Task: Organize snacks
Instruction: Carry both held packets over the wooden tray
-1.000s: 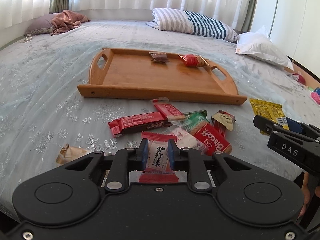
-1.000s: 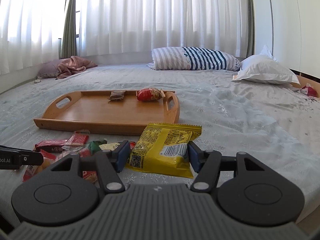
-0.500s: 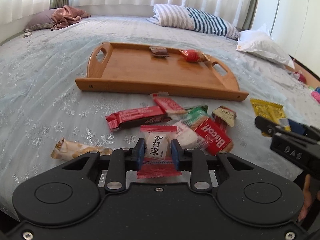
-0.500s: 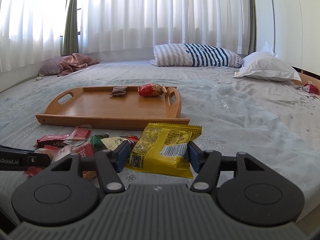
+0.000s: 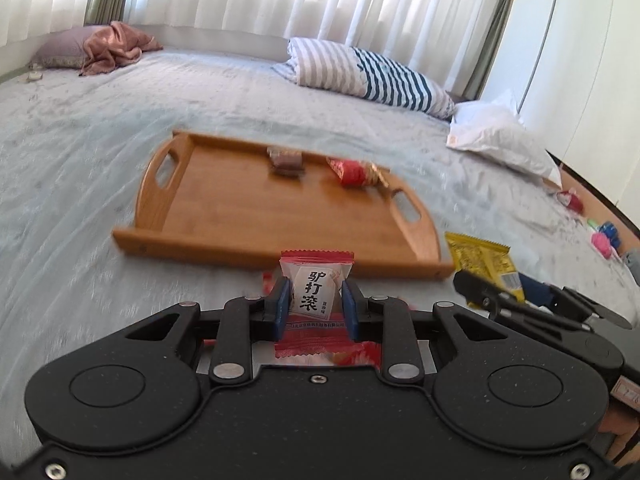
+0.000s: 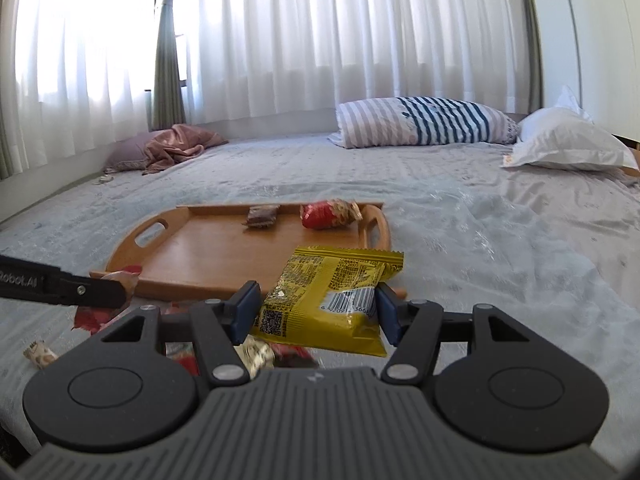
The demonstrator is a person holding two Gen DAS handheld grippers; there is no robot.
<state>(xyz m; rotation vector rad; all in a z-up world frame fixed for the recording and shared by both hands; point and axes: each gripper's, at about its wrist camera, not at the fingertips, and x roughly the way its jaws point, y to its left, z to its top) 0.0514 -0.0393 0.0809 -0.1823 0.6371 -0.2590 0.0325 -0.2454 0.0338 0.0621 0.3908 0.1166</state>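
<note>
My left gripper (image 5: 314,294) is shut on a red and white candy packet (image 5: 315,286) and holds it above the bed, just before the near rim of the wooden tray (image 5: 248,208). My right gripper (image 6: 316,300) is shut on a yellow snack bag (image 6: 332,296), lifted near the tray's (image 6: 192,248) right front corner. The tray holds a brown bar (image 5: 285,159) and a red snack (image 5: 354,172). The right gripper and its yellow bag (image 5: 480,260) show at the right of the left wrist view.
Loose snacks (image 6: 256,354) lie on the bed under the right gripper, and one small wrapper (image 6: 38,354) lies at the left. A striped pillow (image 6: 424,126) and a white pillow (image 6: 568,142) lie at the far side. A pink cloth (image 6: 176,148) is far left.
Both grippers have risen off the bed with their snacks and moved toward the tray. The loose snack pile has dropped below the left gripper's view.
</note>
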